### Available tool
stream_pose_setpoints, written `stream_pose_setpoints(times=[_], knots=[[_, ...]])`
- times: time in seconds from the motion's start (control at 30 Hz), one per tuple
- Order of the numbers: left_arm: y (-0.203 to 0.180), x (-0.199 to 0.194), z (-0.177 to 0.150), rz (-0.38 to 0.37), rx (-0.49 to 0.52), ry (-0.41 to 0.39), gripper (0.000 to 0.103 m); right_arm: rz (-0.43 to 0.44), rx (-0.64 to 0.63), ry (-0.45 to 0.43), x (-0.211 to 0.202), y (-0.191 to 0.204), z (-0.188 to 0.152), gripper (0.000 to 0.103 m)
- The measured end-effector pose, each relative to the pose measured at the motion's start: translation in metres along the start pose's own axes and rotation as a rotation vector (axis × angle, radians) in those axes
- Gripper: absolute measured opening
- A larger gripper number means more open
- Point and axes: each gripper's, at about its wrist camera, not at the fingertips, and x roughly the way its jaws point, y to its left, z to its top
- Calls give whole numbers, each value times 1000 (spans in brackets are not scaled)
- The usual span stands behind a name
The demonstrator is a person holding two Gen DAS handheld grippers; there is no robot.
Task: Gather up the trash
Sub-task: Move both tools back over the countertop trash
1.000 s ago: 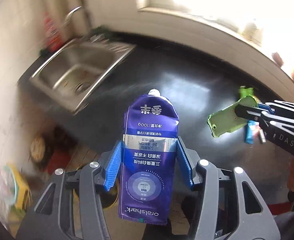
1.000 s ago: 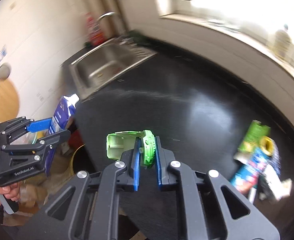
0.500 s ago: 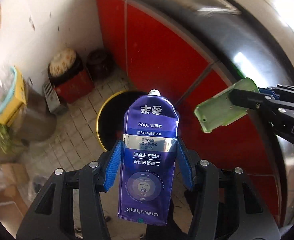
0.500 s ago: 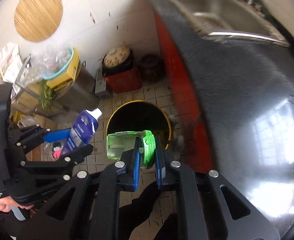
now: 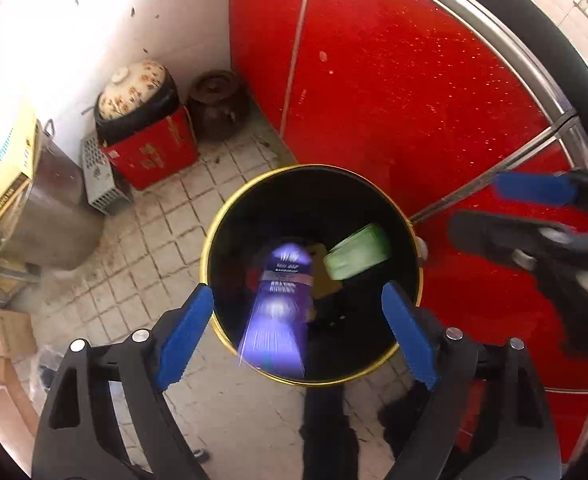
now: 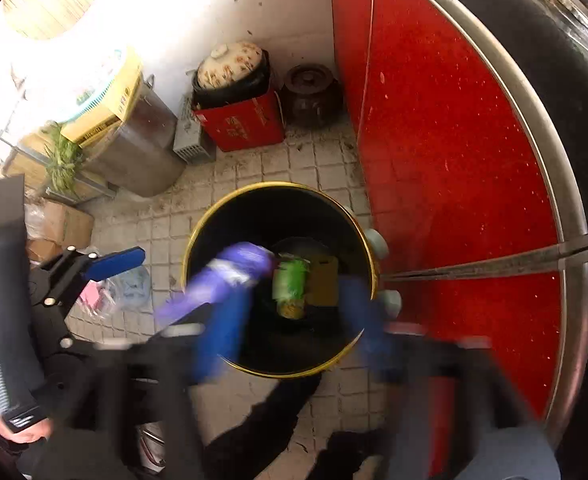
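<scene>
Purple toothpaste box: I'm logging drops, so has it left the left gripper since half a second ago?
Yes. The purple toothpaste box has slipped from the open left gripper and is falling into the yellow-rimmed bin.

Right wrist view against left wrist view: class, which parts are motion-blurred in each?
Right wrist view: the right hand-held gripper and purple carton smear; floor stays sharp. Left wrist view: purple carton and green container streak over the bin; left hand-held gripper crisp.

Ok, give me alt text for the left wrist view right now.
The open left gripper hangs over a black bin with a yellow rim, and a blurred purple pouch shows between its fingers, touching neither. A green container is inside the bin, and the right gripper, blurred, is at the right before red cabinet doors.
</scene>
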Motion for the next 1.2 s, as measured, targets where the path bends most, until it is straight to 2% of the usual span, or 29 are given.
stream_pose_setpoints(times=[0.13,0.17,0.27,0.33,0.4,0.47,0.6,0.77,0.93,1.03,1.2], knots=[[5,-20,0,-3,-22,-5,84,10,1,-26,-37,1,-8,76],[3,-32,0,1,-15,-19,85,4,-1,-41,-51,1,-12,80],[-14,-72,1,33,44,-55,92,-31,24,-106,-116,-6,-30,88],[-32,-100,4,58,88,-76,95,-51,48,-154,-155,-15,-40,89],[-59,-130,9,67,158,-89,96,-112,99,-223,-207,-33,-58,93],[-96,-157,14,58,246,-95,96,-148,175,-269,-252,-55,-83,96],[-187,-201,24,-22,443,-141,96,-265,368,-346,-335,-112,-152,96],[-325,-236,32,-212,694,-180,96,-438,624,-440,-414,-173,-254,96],[-442,-266,14,-350,900,-192,96,-544,806,-478,-454,-209,-340,96],[-489,-273,-6,-391,980,-179,96,-578,882,-484,-466,-221,-383,96],[-535,-269,-25,-397,1055,-140,96,-584,929,-479,-470,-231,-424,96]])
